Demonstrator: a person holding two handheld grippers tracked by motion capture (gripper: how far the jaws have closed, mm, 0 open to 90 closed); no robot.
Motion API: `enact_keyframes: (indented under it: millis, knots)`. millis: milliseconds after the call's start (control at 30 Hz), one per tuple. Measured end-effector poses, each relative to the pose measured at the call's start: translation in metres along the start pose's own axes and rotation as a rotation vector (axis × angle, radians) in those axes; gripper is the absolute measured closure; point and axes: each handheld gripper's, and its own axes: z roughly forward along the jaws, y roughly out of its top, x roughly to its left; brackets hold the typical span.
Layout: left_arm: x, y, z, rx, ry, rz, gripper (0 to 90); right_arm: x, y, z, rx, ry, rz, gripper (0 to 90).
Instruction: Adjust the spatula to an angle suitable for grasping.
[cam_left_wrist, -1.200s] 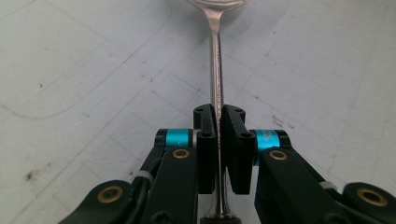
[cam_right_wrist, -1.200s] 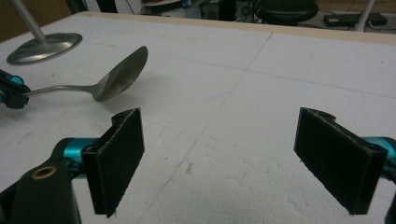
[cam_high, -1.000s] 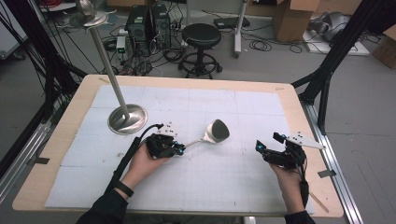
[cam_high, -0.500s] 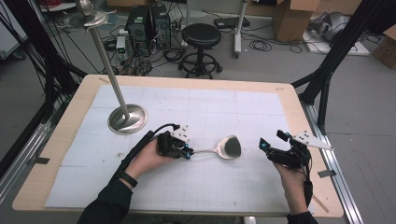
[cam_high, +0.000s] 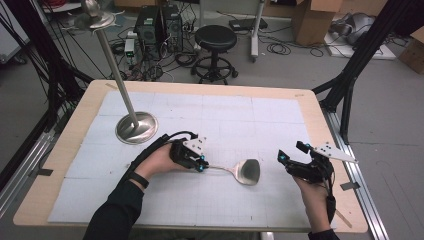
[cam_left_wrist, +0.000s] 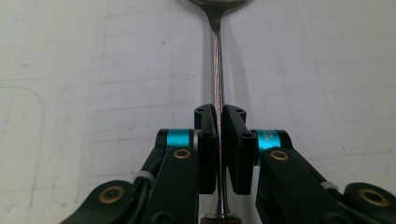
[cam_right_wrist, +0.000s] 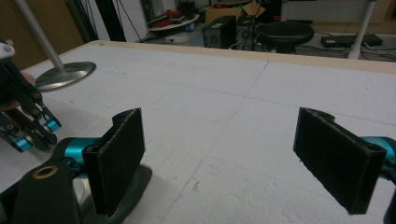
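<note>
— From up high, where's the ladle?

— It lies level just over the white mat; the left gripper has its jaws clamped on the handle, and the ladle runs out from those jaws toward the right gripper; its bowl sits between the two grippers, nearer the right one but apart from it; the steel stand is off behind the left hand.

— And along the left gripper's own jaws?

— The pads are pressed narrow on the thin shaft of the ladle; the shaft rises straight up the middle and widens into the bowl at the top edge.

— The right gripper's view?

— Its pads stand wide with bare mat between them, holding nothing; the bowl of the ladle peeks out low behind the left-hand pad; the left gripper shows at the far left edge, with the stand beyond it.
</note>
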Motion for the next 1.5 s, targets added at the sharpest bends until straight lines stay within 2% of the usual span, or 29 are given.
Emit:
enact_keyframes:
  millis: [100,300,433,467,500,567,667,800,900,1067,1167,1333,1500]
  knots:
    - [0.001,-0.001,0.003,-0.019,-0.033,0.008,83.8,0.000,0.000,-0.001,0.000,0.002,-0.005,15.8]
    - [0.005,-0.007,0.005,-0.046,-0.066,0.020,83.7,0.002,-0.002,0.001,0.012,0.008,-0.009,15.9]
    - [0.004,-0.006,0.005,-0.055,-0.049,0.020,82.8,0.003,-0.002,0.002,0.016,0.014,-0.011,15.9]
    - [0.004,-0.006,0.004,-0.077,-0.040,0.001,79.5,0.003,-0.002,0.002,0.017,0.015,-0.013,15.9]
    - [0.004,-0.004,0.003,-0.095,-0.017,-0.030,72.9,0.003,-0.002,0.002,0.019,0.016,-0.011,15.9]
    - [0.005,-0.003,-0.001,-0.121,0.002,-0.091,60.0,0.003,-0.003,0.002,0.021,0.019,-0.013,15.9]
    - [0.004,0.000,-0.009,-0.125,0.061,-0.126,42.9,0.003,-0.002,0.003,0.022,0.023,-0.015,15.9]
    - [0.000,0.002,-0.028,-0.191,0.131,-0.172,28.1,0.005,-0.002,0.006,0.026,0.032,-0.023,15.9]
    - [-0.007,0.001,-0.049,-0.226,0.193,-0.179,25.5,0.006,-0.002,0.008,0.030,0.038,-0.028,15.8]
    - [-0.024,-0.014,-0.086,-0.300,0.295,-0.212,20.8,0.009,-0.002,0.013,0.034,0.048,-0.041,15.8]
    - [-0.035,-0.030,-0.107,-0.331,0.354,-0.236,20.7,0.011,-0.001,0.016,0.039,0.053,-0.052,15.8]
    - [-0.054,-0.063,-0.138,-0.382,0.452,-0.299,20.1,0.015,0.001,0.024,0.040,0.070,-0.080,15.8]
    - [-0.069,-0.093,-0.157,-0.414,0.506,-0.344,19.8,0.020,0.006,0.034,0.042,0.102,-0.108,15.8]
